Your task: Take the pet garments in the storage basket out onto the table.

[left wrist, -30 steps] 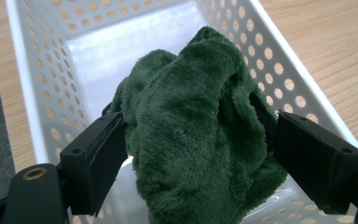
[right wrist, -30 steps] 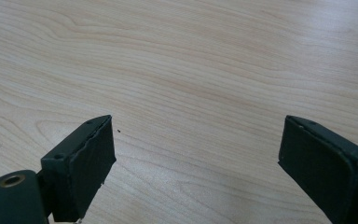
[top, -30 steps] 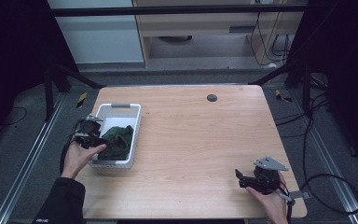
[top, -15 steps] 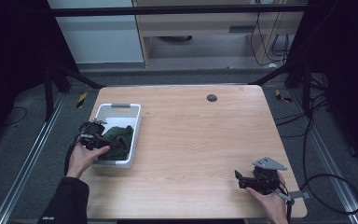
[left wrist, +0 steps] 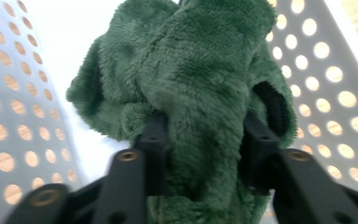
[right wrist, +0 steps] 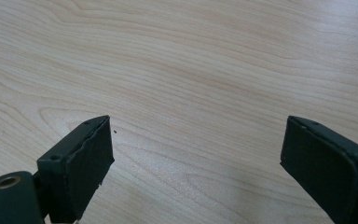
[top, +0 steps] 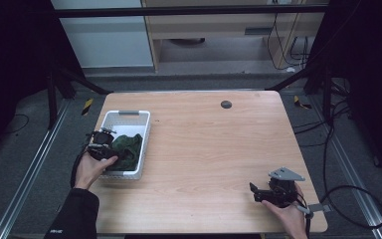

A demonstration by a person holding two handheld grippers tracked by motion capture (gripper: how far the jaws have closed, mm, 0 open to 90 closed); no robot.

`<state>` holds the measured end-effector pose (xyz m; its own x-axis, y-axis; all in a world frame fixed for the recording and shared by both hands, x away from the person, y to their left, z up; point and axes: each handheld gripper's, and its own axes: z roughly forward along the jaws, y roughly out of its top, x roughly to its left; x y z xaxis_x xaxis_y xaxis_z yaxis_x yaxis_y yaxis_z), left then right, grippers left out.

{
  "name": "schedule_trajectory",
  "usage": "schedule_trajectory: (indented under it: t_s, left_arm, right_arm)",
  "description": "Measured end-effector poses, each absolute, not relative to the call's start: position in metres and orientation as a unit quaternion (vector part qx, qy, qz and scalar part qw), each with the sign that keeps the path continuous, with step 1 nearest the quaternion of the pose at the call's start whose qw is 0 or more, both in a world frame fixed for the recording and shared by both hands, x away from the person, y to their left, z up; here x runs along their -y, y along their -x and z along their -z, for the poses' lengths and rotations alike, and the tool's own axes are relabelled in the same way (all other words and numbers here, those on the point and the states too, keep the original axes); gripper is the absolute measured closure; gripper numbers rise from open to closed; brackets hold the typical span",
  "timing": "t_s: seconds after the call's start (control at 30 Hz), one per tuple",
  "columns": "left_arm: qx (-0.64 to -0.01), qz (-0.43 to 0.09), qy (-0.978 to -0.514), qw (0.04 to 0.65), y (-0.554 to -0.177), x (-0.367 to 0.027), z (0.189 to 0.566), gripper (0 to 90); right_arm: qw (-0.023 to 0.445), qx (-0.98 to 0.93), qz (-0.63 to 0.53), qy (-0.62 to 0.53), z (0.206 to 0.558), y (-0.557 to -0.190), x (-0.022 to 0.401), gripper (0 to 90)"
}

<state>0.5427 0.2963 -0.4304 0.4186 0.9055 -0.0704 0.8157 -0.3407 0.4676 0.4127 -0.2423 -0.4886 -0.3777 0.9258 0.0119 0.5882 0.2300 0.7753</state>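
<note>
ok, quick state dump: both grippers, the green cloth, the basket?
left gripper: shut on the green cloth, jaws pinching a fold of it inside the basket
right gripper: open, nothing between the jaws, low over bare table
green cloth: fuzzy, bunched up, in the basket
basket: white, perforated, upright at the table's left edge, holding the cloth

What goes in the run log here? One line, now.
left gripper: shut on green fleece cloth | cloth: in white basket | right gripper: open, over bare table
</note>
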Motion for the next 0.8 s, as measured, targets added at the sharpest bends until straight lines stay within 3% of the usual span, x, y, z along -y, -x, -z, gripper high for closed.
schedule_trajectory:
  t_s: [0.2, 0.8]
  left_arm:
    - [-0.523, -0.101, -0.817, 0.223, -0.540, -0.293, 0.429, 73.1]
    - [-0.502, -0.150, -0.799, 0.295, -0.518, -0.294, 0.381, 75.4]
  right_arm:
    - [0.236, -0.753, -0.356, -0.502, 0.490, -0.413, 0.242, 9.1]
    - [0.232, -0.750, -0.359, -0.504, 0.489, -0.413, 0.243, 8.9]
